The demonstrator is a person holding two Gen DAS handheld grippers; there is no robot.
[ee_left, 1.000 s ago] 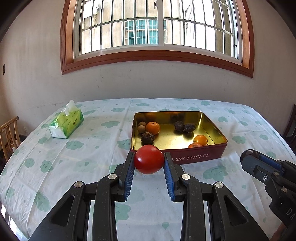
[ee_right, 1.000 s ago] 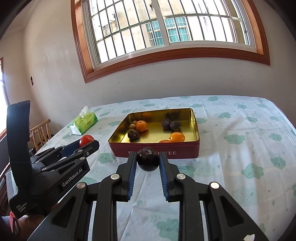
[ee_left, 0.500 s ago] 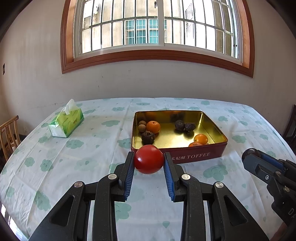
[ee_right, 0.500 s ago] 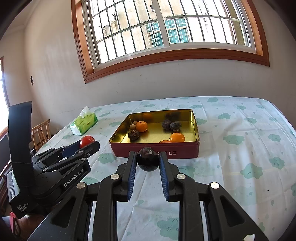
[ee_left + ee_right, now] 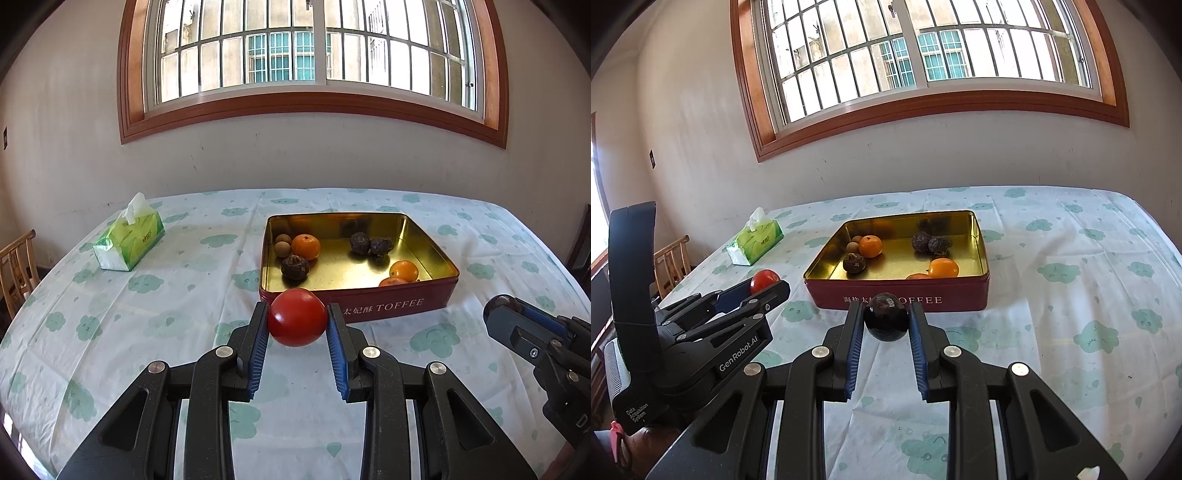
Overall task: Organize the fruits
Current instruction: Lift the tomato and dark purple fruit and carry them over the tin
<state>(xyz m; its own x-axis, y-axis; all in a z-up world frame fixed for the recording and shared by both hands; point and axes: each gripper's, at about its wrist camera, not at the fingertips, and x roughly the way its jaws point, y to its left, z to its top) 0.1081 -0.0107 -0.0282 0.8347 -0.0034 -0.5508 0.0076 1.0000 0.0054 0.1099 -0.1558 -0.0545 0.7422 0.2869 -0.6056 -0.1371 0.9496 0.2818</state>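
My left gripper [image 5: 297, 319] is shut on a red tomato [image 5: 297, 317], held above the tablecloth just in front of the red toffee tin [image 5: 388, 306]. My right gripper [image 5: 886, 319] is shut on a dark round fruit [image 5: 886, 316], also just short of the tin [image 5: 897, 299]. Inside the gold-lined tin lie several fruits: an orange [image 5: 306, 246], dark wrinkled fruits [image 5: 294, 266] and small brown ones [image 5: 282, 248]. From the right wrist view the left gripper [image 5: 768, 286] shows at the left with the tomato [image 5: 764, 280].
A green tissue pack [image 5: 128, 238] sits at the far left of the table [image 5: 110, 314], which has a cloud-print cloth. A wooden chair [image 5: 16, 266] stands off the left edge. The wall and barred window rise behind the table.
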